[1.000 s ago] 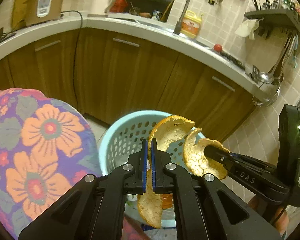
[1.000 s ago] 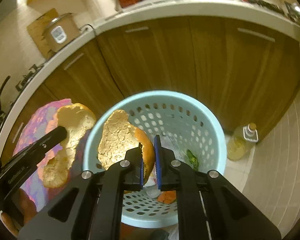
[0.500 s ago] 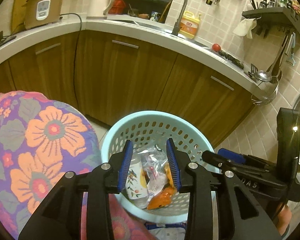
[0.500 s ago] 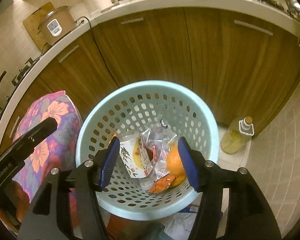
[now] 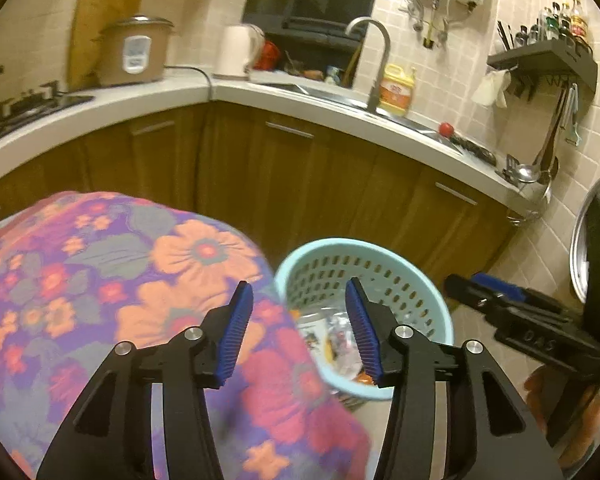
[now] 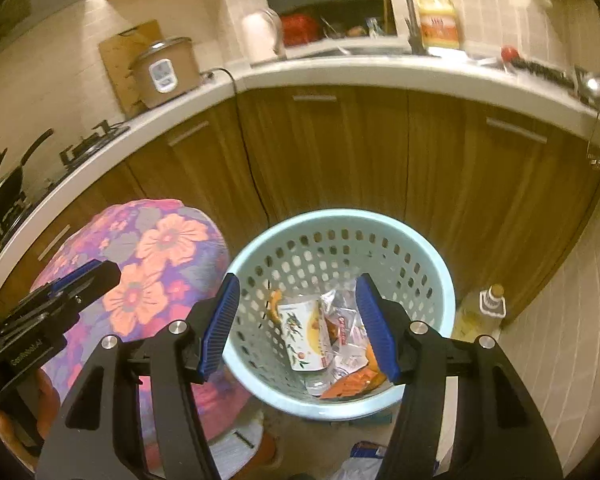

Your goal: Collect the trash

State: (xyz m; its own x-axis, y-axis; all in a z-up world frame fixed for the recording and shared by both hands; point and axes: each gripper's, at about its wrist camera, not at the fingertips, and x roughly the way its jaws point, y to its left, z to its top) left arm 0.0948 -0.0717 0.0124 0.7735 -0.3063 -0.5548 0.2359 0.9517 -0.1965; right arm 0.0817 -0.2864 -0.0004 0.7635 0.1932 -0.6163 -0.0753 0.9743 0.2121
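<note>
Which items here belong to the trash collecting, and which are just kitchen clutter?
Job:
light blue basket
wrappers and orange peel inside it
left gripper and right gripper, both open and empty

Lying about:
rice cooker
oil bottle on the floor
floral cloth

Both tools share one build: left gripper (image 5: 298,328) and right gripper (image 6: 298,322) have black angular arms, ribbed blue pads (image 6: 220,326), silver pivot screws (image 5: 404,332); the person wears purple floral-print clothing (image 5: 112,280)

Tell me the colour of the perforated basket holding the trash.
Light blue basket; clearest in the right wrist view.
</note>
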